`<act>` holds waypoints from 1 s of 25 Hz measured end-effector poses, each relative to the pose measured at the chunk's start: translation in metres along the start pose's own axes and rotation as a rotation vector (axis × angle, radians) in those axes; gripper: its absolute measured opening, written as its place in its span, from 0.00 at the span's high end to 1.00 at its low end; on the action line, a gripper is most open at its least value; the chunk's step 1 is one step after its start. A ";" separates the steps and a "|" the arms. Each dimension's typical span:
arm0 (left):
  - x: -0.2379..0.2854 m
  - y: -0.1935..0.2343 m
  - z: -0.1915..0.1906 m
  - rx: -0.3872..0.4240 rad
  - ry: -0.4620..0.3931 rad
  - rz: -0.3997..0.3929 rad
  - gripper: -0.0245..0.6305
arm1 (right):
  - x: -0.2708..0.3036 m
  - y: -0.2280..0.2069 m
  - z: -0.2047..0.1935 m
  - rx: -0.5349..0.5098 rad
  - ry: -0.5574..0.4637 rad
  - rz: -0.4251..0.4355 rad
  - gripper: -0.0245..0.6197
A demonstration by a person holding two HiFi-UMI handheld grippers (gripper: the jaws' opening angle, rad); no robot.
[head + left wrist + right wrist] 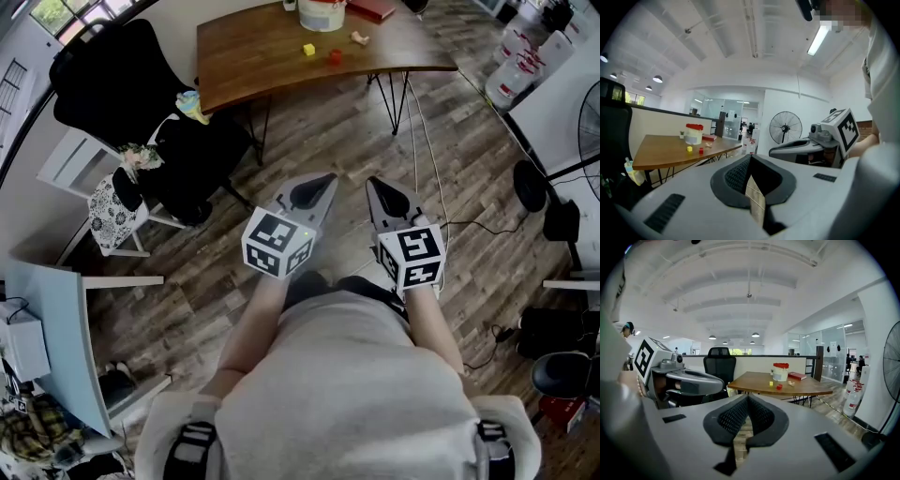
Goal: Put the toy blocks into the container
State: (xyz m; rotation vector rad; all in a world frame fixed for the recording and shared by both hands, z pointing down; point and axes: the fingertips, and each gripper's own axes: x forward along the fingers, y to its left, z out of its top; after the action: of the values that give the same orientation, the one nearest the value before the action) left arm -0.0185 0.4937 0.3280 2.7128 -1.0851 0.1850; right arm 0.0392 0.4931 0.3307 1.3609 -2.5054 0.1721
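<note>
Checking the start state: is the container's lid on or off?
On, it appears: the red lid sits atop the white container on the table.

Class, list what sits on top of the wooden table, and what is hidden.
On the wooden table: a white container with a red lid, a red book, a yellow block, a red block and a pale block. The lid and opaque walls hide its contents.

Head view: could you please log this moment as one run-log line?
left gripper: shut, empty | right gripper: shut, empty | yellow block, red block: on table | container: on table
</note>
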 end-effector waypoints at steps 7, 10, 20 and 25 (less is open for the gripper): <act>-0.004 0.020 -0.013 -0.037 0.044 0.015 0.85 | 0.014 0.006 -0.003 -0.003 0.032 -0.015 0.95; 0.000 0.023 -0.018 -0.053 0.057 0.008 0.81 | 0.019 0.001 -0.007 0.014 0.040 -0.017 0.95; 0.032 0.062 -0.028 -0.047 0.120 0.066 0.63 | 0.067 -0.027 -0.018 0.070 0.056 0.025 0.95; 0.064 0.105 -0.018 -0.055 0.120 0.108 0.59 | 0.112 -0.059 -0.003 0.072 0.036 0.048 0.95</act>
State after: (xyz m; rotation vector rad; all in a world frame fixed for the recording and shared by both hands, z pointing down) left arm -0.0459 0.3810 0.3741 2.5606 -1.1842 0.3266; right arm 0.0315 0.3713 0.3658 1.3130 -2.5257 0.2964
